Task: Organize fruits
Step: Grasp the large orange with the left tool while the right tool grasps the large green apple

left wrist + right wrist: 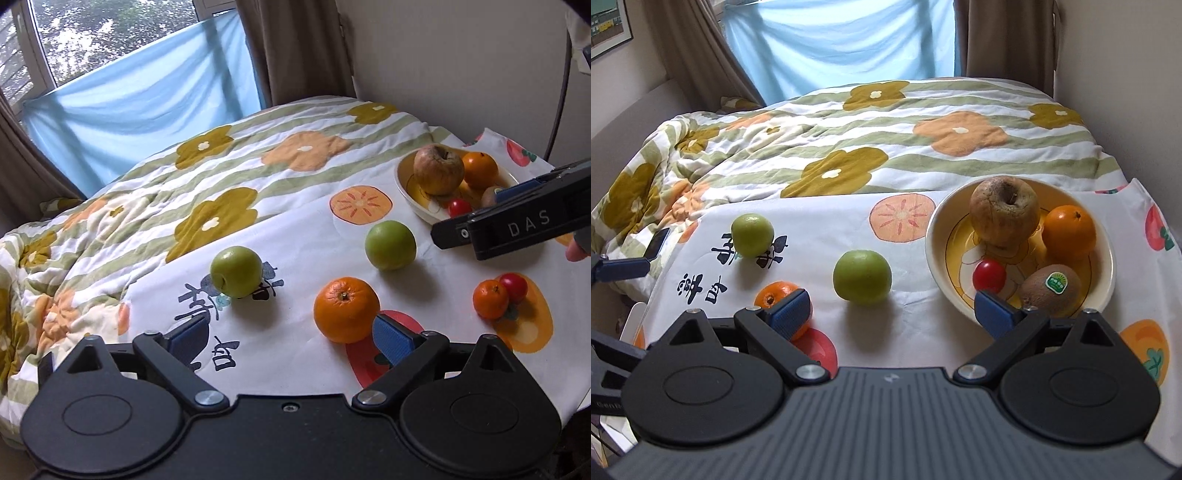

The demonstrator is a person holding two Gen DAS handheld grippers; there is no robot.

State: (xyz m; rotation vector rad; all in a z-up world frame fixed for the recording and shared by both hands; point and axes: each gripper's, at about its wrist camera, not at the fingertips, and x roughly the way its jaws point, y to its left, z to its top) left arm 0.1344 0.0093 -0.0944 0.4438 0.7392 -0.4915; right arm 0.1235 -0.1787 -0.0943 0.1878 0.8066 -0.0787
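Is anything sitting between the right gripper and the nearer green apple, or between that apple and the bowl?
Nothing visible blocks either path. The right gripper is open with the green apple straight ahead on bare cloth. The bowl sits just right of it, only printed cloth between.

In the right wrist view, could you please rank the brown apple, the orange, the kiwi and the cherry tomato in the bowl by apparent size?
1. Brown apple
2. Orange
3. Kiwi, nearer the camera, so close to the orange
4. Cherry tomato
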